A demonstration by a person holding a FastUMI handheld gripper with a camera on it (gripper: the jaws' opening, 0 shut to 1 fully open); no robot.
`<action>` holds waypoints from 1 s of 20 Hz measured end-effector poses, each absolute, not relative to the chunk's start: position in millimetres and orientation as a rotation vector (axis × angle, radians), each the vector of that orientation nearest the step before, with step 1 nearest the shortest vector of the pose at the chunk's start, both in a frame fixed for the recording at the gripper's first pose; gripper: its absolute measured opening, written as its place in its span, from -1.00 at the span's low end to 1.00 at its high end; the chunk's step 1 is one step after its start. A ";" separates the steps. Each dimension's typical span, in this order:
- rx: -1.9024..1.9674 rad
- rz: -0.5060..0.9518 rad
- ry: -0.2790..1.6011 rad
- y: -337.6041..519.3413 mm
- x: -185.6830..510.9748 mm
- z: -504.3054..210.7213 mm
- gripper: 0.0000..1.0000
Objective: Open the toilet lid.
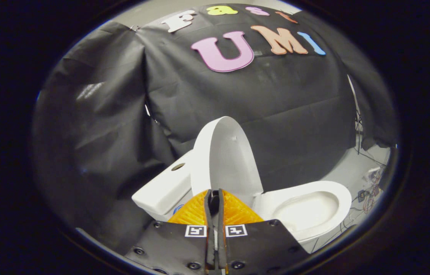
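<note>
Scene: I'm looking fwd along the hand-held gripper at a small white toilet in front of the black cloth wall; it sits in the lower middle and lower right of the frame.
Lid: toilet lid stands raised, roughly upright w/ a slight tilt, centre of frame, just beyond the fingertips. Its back faces the tank at lower left. Can't tell if it actually rests on the tank.
Bowl: seat and bowl lie open to the lower right, nothing covering them.
Gripper: fingers pressed together, no gap to speak of, nothing held betw. them. Tips sit v. near the lid's lower edge; touching or not, I can't tell.
Progress: my read is the lid is basically open already.
Risk 1: if the lid isn't past its balance pt, pulling away could let it drop back over the bowl.
Risk 2: pushing on harder could knock the lid into the tank or shift the toilet.
Clutter: loose cables on the floor at far right, well apart from the toilet.
</note>
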State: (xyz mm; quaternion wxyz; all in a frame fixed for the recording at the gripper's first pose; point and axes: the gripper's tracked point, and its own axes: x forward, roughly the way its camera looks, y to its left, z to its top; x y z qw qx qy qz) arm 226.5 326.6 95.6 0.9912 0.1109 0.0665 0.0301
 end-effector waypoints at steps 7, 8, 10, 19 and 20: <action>0.121 0.096 0.146 375.3 241.7 86.9 -0.92; 0.109 0.088 0.140 376.3 242.3 88.6 -0.92; 0.108 0.081 0.135 381.1 244.9 88.0 -0.92; 0.057 0.095 0.106 391.6 251.3 88.8 -0.56; 0.071 0.126 0.104 394.3 251.3 89.9 -0.56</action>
